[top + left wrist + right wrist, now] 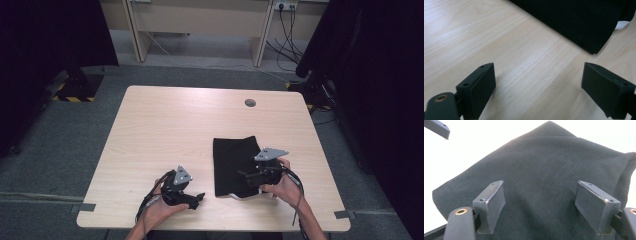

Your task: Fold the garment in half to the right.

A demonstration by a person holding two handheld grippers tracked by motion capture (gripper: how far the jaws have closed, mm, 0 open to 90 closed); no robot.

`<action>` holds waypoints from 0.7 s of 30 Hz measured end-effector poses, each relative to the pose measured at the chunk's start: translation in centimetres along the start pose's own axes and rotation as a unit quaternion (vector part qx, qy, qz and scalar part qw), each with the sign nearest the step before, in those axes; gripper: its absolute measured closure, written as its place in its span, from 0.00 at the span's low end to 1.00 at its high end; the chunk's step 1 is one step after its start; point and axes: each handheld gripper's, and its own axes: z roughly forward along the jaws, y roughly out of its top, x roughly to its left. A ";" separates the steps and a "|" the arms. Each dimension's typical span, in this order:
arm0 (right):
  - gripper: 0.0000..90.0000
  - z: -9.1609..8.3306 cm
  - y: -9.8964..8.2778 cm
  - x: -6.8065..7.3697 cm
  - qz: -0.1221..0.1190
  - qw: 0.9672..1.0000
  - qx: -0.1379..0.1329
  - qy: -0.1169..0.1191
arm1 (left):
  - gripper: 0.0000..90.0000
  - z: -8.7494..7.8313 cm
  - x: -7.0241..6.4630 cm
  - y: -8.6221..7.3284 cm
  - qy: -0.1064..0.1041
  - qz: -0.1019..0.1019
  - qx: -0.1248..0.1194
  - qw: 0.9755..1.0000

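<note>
Folded black cloth (235,165) lies long axis away from person, directly under right gripper (540,205); jaws wide, gripping nothing. Left gripper (537,85) wide, empty, off cloth's left edge over bare table (165,125).

light wooden table (165,125) on grey carpet (45,150); pale desk (200,20) behind, black curtains (45,35) at both sides.

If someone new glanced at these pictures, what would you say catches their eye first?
The black cloth stands out most, lying folded on the pale wooden table toward its near right side. The right tongs hover over the cloth's near part with jaws open, nothing between the pads. The left tongs, also open, sit above bare wood left of the cloth.
</note>
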 end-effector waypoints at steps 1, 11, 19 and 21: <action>0.25 0.1 0.0 0.0 0.000 1.000 0.002 0.001 | 0.12 -0.1 0.2 -0.1 0.003 0.001 0.001 1.000; 0.18 1.5 -1.0 0.2 -0.015 0.999 0.028 -0.006 | 0.02 -0.7 1.2 -0.9 0.040 0.000 0.012 0.999; 0.19 1.2 -0.8 0.3 -0.021 0.999 0.027 -0.008 | 0.00 -0.7 1.2 -1.0 0.039 0.000 0.014 0.999; 0.20 0.9 -0.6 0.2 -0.014 1.000 0.016 -0.008 | 0.00 -0.7 1.2 -1.0 0.039 0.000 0.015 0.999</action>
